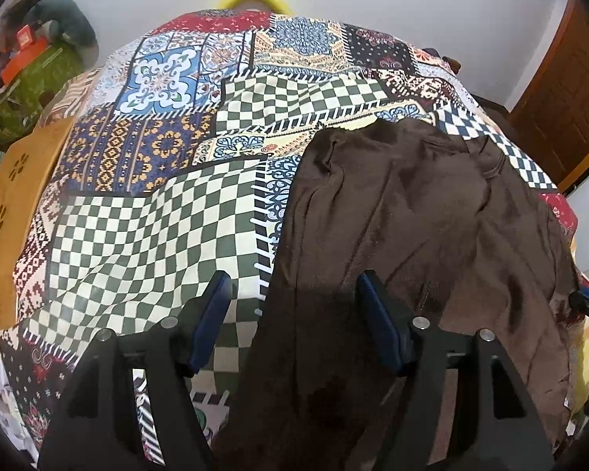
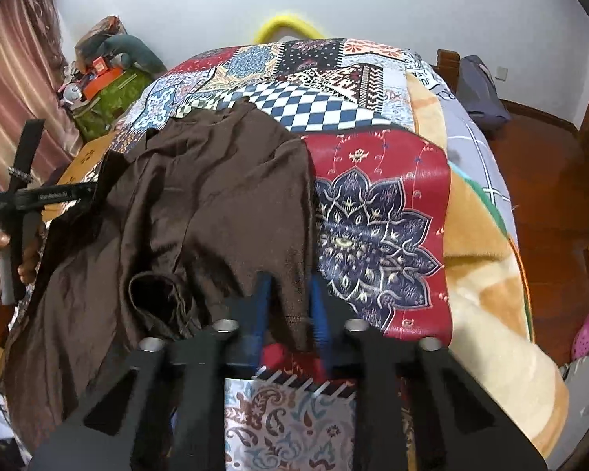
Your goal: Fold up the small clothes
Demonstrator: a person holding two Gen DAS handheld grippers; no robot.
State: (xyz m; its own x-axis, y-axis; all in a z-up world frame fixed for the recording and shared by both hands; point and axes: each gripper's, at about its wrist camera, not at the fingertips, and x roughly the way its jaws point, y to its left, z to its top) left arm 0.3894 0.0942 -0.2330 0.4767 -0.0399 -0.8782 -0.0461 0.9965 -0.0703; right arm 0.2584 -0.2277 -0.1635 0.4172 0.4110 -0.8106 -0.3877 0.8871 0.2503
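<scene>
A dark brown garment (image 1: 412, 216) lies crumpled on a patchwork bedspread (image 1: 145, 227). My left gripper (image 1: 293, 286) stands open just above it, with the garment's left edge running between the blue pads (image 1: 216, 306); they do not press on it. In the right wrist view the same brown garment (image 2: 216, 196) spreads over the bedspread (image 2: 377, 180). My right gripper (image 2: 289, 298) is shut on the garment's near right hem, and the cloth is bunched between its blue pads (image 2: 264, 298). At the left edge of that view a hand in an orange sleeve holds the left gripper's black handle (image 2: 19, 204).
An orange wooden panel (image 1: 15, 188) and a green bag with clutter (image 1: 31, 90) stand left of the bed. A beige blanket (image 2: 487, 274) hangs over the bed's right side, above a dark wooden floor (image 2: 549, 180). A dark bag (image 2: 479, 90) sits at the far right.
</scene>
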